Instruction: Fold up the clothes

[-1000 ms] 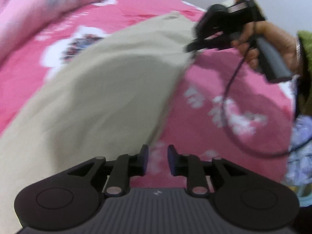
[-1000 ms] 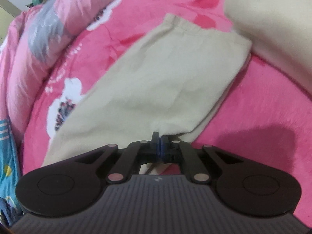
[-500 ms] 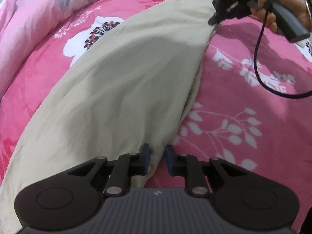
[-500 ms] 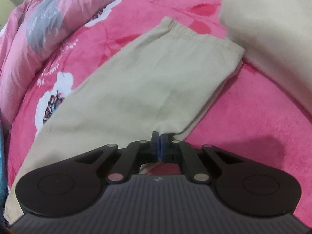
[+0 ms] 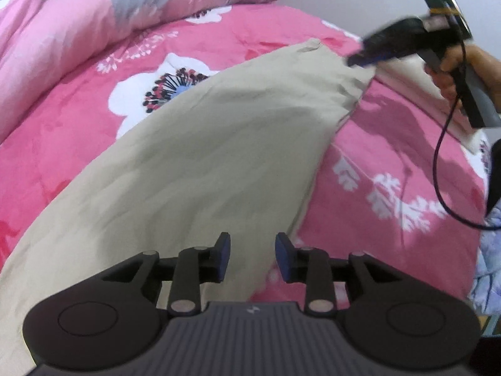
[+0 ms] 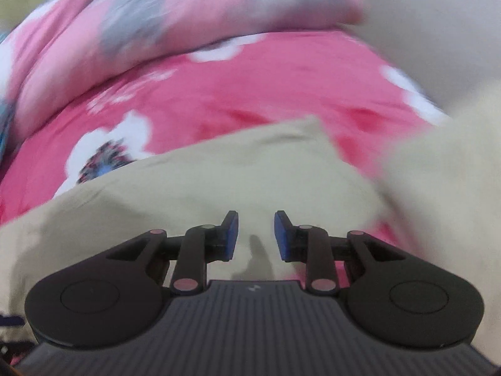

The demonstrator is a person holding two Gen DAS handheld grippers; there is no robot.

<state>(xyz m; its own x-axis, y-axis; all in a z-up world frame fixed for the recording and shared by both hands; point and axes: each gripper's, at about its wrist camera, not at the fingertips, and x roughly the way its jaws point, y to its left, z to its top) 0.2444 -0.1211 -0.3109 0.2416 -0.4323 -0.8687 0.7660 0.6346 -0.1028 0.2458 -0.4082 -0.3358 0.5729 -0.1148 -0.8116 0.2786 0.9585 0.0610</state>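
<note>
Tongs (image 5: 252,257) (image 6: 255,235) both agape, empty, over beige garment (image 5: 219,156).

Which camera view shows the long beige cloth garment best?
The left wrist view: the long beige cloth garment lies sharp, almost whole, on the pink floral bedcover. The right wrist view shows only one blurred end.

One long beige cotton garment (image 5: 219,156) laid flat; one cream folded cloth (image 6: 444,169) beside its far end; one pink floral bedspread (image 5: 78,131) beneath both; one rolled pink-and-grey quilt (image 5: 125,9) along the far edge. Two black two-finger grippers: left (image 5: 252,258) and right (image 6: 255,235) (each with two blue-padded fingers, jaws apart). One hand (image 5: 463,69); one black cable (image 5: 438,163).
</note>
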